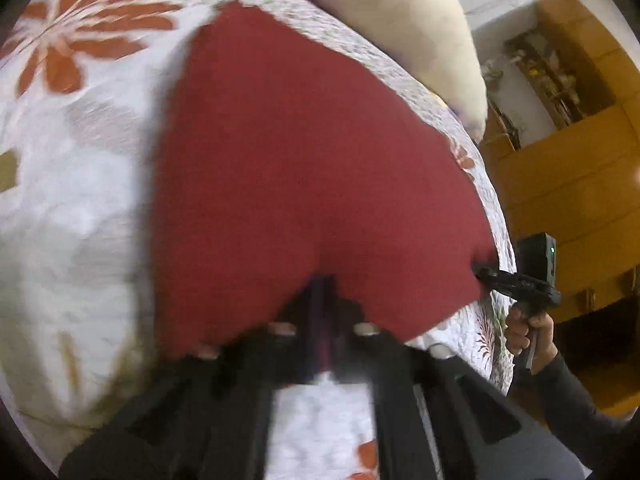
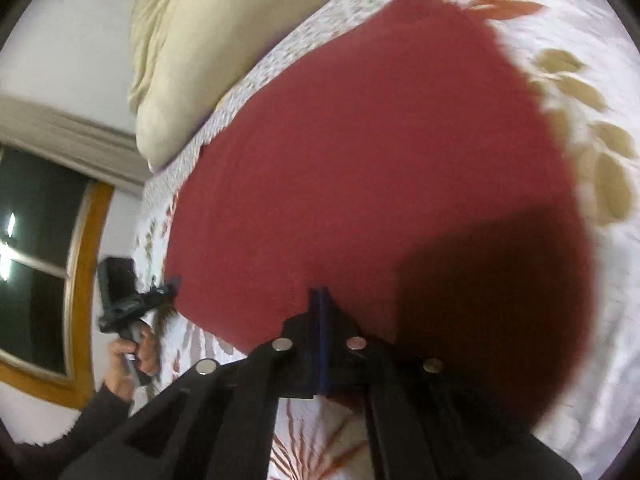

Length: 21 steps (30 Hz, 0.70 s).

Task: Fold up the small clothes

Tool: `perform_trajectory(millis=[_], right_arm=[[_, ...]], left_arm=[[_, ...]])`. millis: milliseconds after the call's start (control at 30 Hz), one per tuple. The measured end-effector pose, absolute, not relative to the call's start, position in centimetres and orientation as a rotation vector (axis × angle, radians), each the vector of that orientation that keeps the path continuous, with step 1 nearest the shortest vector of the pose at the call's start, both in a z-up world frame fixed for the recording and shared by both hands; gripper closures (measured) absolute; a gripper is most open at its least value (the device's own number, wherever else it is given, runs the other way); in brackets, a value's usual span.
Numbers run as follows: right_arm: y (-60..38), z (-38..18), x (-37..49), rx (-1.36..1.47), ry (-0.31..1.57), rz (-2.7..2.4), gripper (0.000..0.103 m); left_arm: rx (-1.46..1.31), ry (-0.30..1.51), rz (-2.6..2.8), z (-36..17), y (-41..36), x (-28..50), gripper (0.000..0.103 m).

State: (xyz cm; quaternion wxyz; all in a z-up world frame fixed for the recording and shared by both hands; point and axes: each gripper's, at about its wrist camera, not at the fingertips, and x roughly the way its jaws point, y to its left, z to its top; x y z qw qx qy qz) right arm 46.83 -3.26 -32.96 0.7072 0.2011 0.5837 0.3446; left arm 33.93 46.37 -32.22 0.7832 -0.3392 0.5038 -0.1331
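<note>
A dark red cloth (image 1: 304, 168) lies spread on the floral bedsheet (image 1: 80, 184). In the left wrist view my left gripper (image 1: 322, 280) is shut on the cloth's near edge, with the fabric pinched between its fingers. At the right of that view my right gripper (image 1: 482, 270) pinches the cloth's near right corner, with a hand (image 1: 528, 332) on its handle. In the right wrist view the red cloth (image 2: 360, 160) fills the middle and my right gripper (image 2: 320, 294) is shut on its near edge. There the left gripper (image 2: 172, 282) grips the near left corner. Both views are blurred.
A cream pillow (image 1: 400, 20) (image 2: 188, 48) lies on the bed just beyond the cloth's far edge. The bed's edge (image 1: 500, 240) runs close to the cloth, with wooden cabinets (image 1: 580, 184) past it. A wood-framed window (image 2: 44, 264) is on the wall.
</note>
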Motion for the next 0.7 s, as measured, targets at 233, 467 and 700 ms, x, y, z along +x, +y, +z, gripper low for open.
perform_trajectory(millis=[233,467,700], right_arm=[[-11.6,-30.7,47.5,0.453,1.282,0.574,0.103],[-2.4,-23.7,40.7,-0.142,1.112,0.576,0.087],[17.1,-24.8,30.4,-0.917,0.713,0.601,0.034]], left_arm=[[-0.794,1.116,-0.197,-30.5,50.9,31.8,0.089],[-0.765,1.116,-0.219,-25.8,54.1,29.4,0.017],[-0.832,1.267,-0.219,-29.4,54.1,33.8,0.013]])
